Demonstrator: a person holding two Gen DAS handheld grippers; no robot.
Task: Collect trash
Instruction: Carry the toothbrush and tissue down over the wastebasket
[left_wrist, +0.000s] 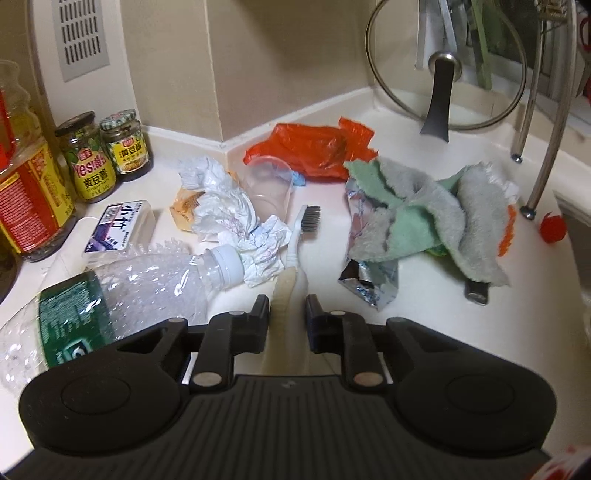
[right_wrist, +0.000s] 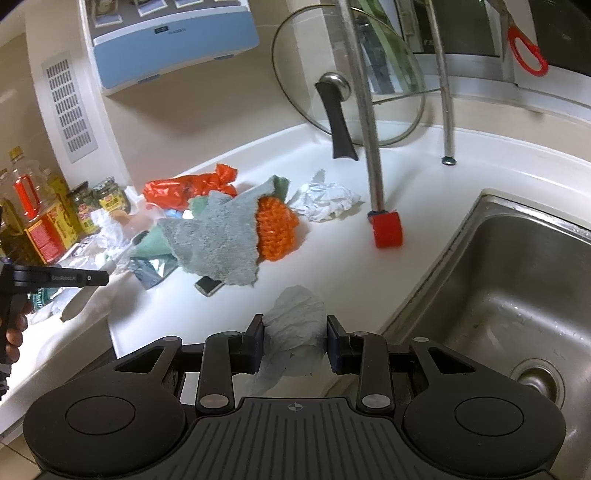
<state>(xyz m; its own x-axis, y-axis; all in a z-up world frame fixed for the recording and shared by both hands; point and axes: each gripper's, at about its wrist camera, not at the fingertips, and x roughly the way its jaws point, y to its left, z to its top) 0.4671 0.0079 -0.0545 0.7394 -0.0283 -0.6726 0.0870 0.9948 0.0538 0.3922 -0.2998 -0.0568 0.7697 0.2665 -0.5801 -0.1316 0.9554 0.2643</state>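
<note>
Left gripper (left_wrist: 287, 308): jaws narrow, astride the toothbrush (left_wrist: 295, 243) handle; the pads look just beside it, not clearly pressing, so a firm pinch cannot be confirmed.
Right gripper (right_wrist: 294, 338): pinching a crumpled tissue (right_wrist: 293, 325), held above the counter (right_wrist: 424, 192) edge near the sink (right_wrist: 517, 295).
Toothbrush: lies on the counter, bristles pointing away, handle running back between the left jaws.
Collected so far: judging by the frames, only the tissue in the right gripper; no bin or bag for trash is in view.
Left on counter, near the left gripper: a crushed bottle (left_wrist: 147, 280), a paper wad (left_wrist: 225, 199), a plastic cup (left_wrist: 267, 184), an orange bag (left_wrist: 314, 147), a foil wrapper (left_wrist: 365, 280) partly under the cloth (left_wrist: 424, 210).
Left on counter, further right: a second paper wad (right_wrist: 325, 201) by the rack leg with the red block (right_wrist: 386, 229).
Likely not trash: jars (left_wrist: 103, 155), oil bottle (left_wrist: 29, 192), small box (left_wrist: 118, 225), lid (left_wrist: 443, 66), cloth.
Progress: early; most of the litter is untouched.
Next, as a judgement: close on the toothbrush, then carry both items to wherever trash goes.
</note>
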